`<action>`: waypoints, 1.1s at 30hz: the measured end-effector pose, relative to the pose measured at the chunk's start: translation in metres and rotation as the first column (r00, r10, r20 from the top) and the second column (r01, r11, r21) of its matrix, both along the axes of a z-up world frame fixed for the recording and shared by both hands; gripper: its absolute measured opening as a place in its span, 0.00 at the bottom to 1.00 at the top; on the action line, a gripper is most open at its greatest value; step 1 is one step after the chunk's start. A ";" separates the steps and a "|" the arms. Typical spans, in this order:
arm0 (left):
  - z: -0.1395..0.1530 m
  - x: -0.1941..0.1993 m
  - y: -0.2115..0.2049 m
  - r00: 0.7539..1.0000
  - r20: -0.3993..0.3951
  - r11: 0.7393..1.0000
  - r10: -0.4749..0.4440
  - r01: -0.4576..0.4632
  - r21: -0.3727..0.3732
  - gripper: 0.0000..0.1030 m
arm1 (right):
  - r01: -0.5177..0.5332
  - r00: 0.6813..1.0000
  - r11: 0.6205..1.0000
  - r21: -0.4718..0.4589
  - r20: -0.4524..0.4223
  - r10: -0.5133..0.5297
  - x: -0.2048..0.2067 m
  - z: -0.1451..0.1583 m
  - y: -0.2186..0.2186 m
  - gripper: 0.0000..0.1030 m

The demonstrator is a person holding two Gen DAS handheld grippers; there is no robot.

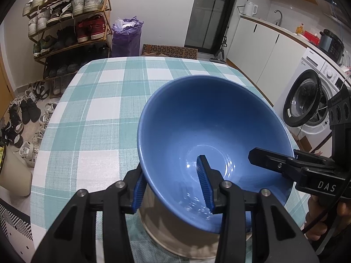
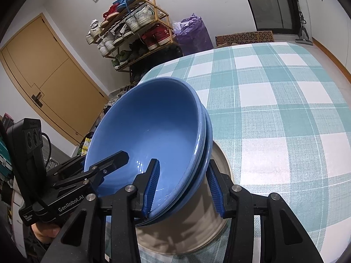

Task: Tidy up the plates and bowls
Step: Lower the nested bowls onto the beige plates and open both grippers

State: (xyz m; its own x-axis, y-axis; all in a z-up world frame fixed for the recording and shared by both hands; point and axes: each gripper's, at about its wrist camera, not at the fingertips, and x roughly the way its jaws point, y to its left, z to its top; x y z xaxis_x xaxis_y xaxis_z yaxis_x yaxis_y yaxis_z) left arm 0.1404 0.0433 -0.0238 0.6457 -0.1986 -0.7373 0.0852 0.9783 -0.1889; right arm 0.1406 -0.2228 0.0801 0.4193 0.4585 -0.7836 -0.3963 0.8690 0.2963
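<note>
Two nested blue bowls sit on a white plate on the checked table; the top bowl also shows in the left wrist view, above the plate. My left gripper straddles the bowls' left rim, one pad inside, one outside, with a wide gap. My right gripper straddles the right rim the same way, pads not clearly pressing. Each gripper shows in the other's view, the right one and the left one.
The teal-and-white checked tablecloth stretches ahead. A shoe rack and purple bag stand beyond the far edge. A washing machine is at right, a door at left.
</note>
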 end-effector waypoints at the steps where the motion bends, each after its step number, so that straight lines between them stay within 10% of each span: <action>1: 0.000 0.000 0.000 1.000 0.000 1.000 0.001 -0.001 -0.001 0.42 | 0.002 1.000 1.000 0.003 -0.001 -0.002 0.000 0.000 0.000 0.44; 6: -0.001 -0.001 0.000 1.000 -0.008 1.000 -0.001 0.001 0.003 0.46 | 0.006 0.999 1.000 0.021 0.033 -0.006 -0.004 0.007 -0.001 0.45; 21: 0.030 -0.039 0.018 0.986 0.154 0.997 0.064 -0.070 0.032 0.97 | -0.013 0.979 1.000 0.021 0.204 0.008 -0.029 0.037 -0.019 0.95; 33: 0.028 -0.074 0.014 0.955 0.279 0.983 0.100 -0.139 0.123 1.00 | -0.084 0.953 0.996 0.017 0.293 0.075 -0.062 0.033 -0.037 0.99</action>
